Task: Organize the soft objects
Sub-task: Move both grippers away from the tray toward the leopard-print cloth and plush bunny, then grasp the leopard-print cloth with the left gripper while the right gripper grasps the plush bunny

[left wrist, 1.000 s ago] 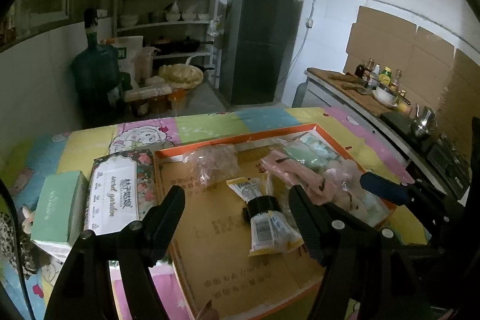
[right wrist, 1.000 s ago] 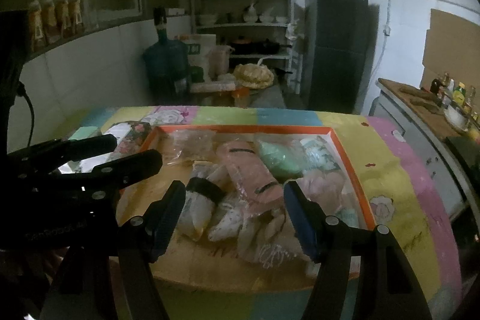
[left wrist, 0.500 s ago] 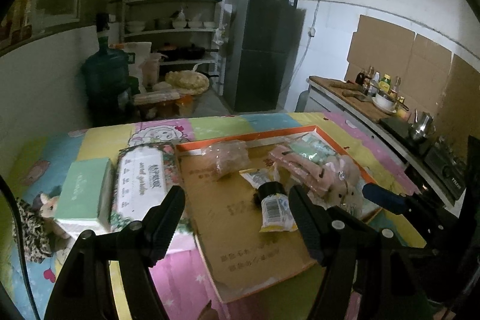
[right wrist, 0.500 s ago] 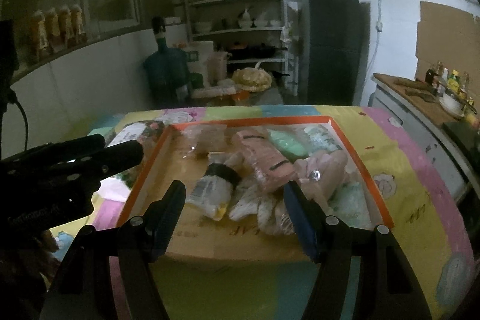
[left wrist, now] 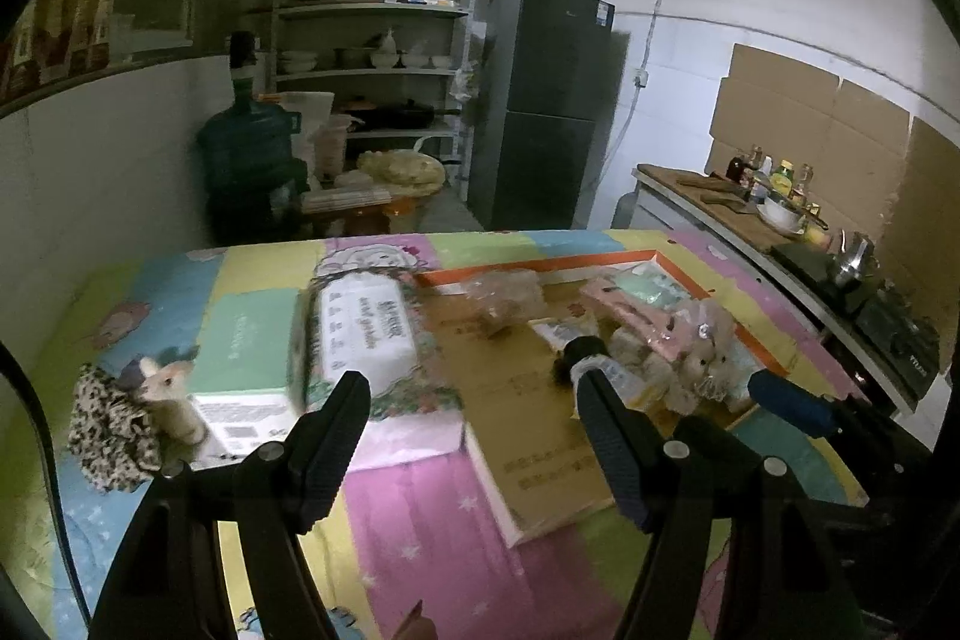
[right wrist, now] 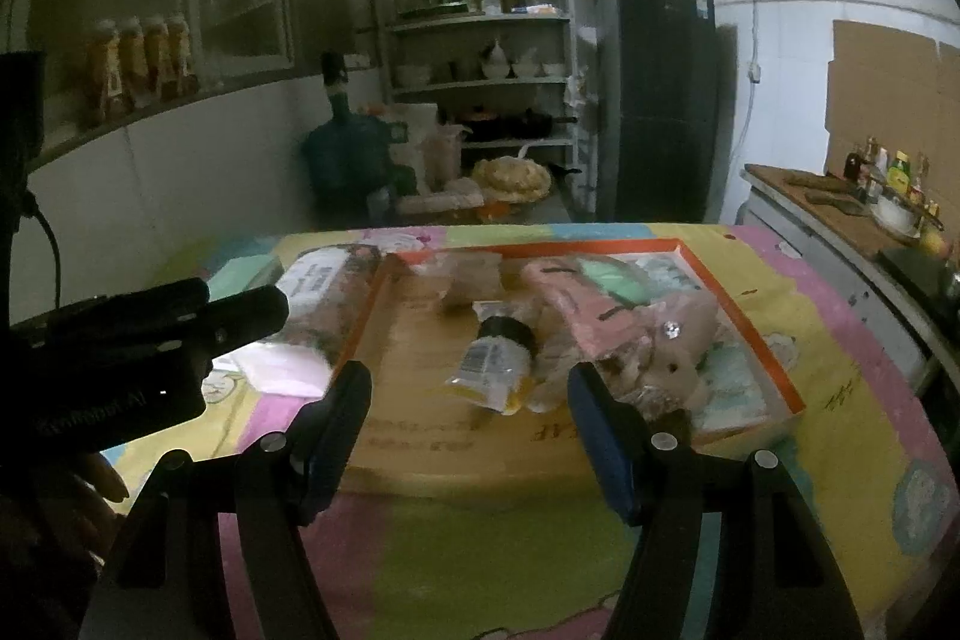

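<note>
Left claw wide open, empty, hovering above the desk; right claw also spread wide, nothing between the fingers. Change over the last 1 s: both cameras have pulled back and up from the tray, so in the left view the tray has slid from dead centre out to 2-3 o'clock, and the white floral tissue pack now sits at 12 o'clock just past the left claw. Newly in view at 9-10 o'clock: the green tissue box touching the tissue pack, and a small plush animal on a leopard-print cloth against the box's near corner. From the right claw outward: yellow-labelled bagged item with black band at 12 o'clock, lying in the tray; bagged beige plush at 1-2 o'clock; pink bagged item and mint one behind. Left claw's body crosses the right view at 9 o'clock. Judgement: nothing gripped, retreat reads as a switch of target, likely toward the loose items outside the tray on the left; sorting looks partly done, those 4 still out.
</note>
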Demonstrator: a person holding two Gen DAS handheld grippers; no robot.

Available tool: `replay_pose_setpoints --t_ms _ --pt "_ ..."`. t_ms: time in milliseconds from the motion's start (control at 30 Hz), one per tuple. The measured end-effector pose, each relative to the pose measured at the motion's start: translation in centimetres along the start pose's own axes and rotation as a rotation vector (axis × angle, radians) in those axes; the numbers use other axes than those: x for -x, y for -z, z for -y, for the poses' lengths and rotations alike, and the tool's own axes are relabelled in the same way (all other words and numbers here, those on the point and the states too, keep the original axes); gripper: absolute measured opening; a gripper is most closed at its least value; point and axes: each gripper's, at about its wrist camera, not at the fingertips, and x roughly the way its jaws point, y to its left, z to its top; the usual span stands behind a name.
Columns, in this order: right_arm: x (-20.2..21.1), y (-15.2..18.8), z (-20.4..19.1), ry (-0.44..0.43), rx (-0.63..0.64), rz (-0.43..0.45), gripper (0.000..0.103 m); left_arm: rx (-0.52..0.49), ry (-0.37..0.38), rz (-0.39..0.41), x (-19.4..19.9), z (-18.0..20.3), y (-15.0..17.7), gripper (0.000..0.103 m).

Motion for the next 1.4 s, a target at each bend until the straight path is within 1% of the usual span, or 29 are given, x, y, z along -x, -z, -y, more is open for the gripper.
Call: replay_pose_setpoints --t_ms 267,733,1033,1200,1400 --pt "0.6 0.3 -3.2 -0.031 0.024 0.017 0.07 0.028 -0.038 0.014 1.8 -2.5 1.1 0.071" --pt "-0.7 0.2 -8.7 -0.114 0.086 0.004 0.07 0.1 -0.114 0.039 3.9 -8.6 2.1 0.071" --pt "-1.8 0.1 -13.3 -0.195 0.142 0.001 0.07 0.158 -0.158 0.044 4.6 -13.0 3.0 0.071" --pt "-2.6 0.3 -15.6 -0.235 0.178 -0.011 0.07 0.196 -0.194 0.03 4.8 -16.8 3.9 0.071" --pt "-3.4 0.6 -17.8 -0.27 0.212 -0.031 0.07 0.211 -0.197 -0.021 3.8 -21.3 4.9 0.071"
